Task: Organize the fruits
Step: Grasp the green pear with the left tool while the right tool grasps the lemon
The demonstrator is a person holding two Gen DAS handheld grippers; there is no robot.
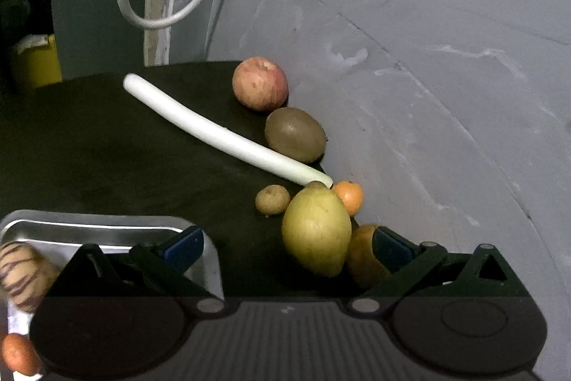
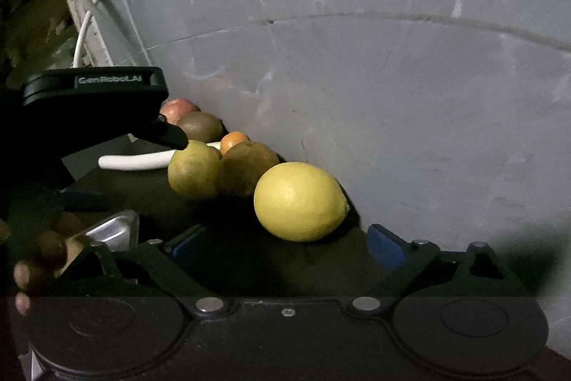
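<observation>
Fruit lies in a row along the grey wall on a dark table. In the left wrist view there are a red apple [image 1: 259, 83], a kiwi [image 1: 295, 134], a small brown fruit [image 1: 272, 199], a small tangerine [image 1: 349, 197], a yellow-green pear [image 1: 317, 231] and an orange [image 1: 362, 256] behind it. My left gripper [image 1: 287, 247] is open, its jaws on either side of the pear, not touching it. In the right wrist view a yellow lemon [image 2: 299, 201] lies just ahead of my open right gripper [image 2: 285, 243]. The pear [image 2: 193, 169] and orange [image 2: 246, 166] lie beyond.
A long white leek stalk [image 1: 217, 131] lies across the table beside the kiwi. A metal tray [image 1: 107, 227] at the near left holds a striped item [image 1: 21, 274] and an orange fruit [image 1: 18, 354]. The left gripper's body [image 2: 96, 95] shows in the right view. The wall [image 1: 428, 95] borders the right.
</observation>
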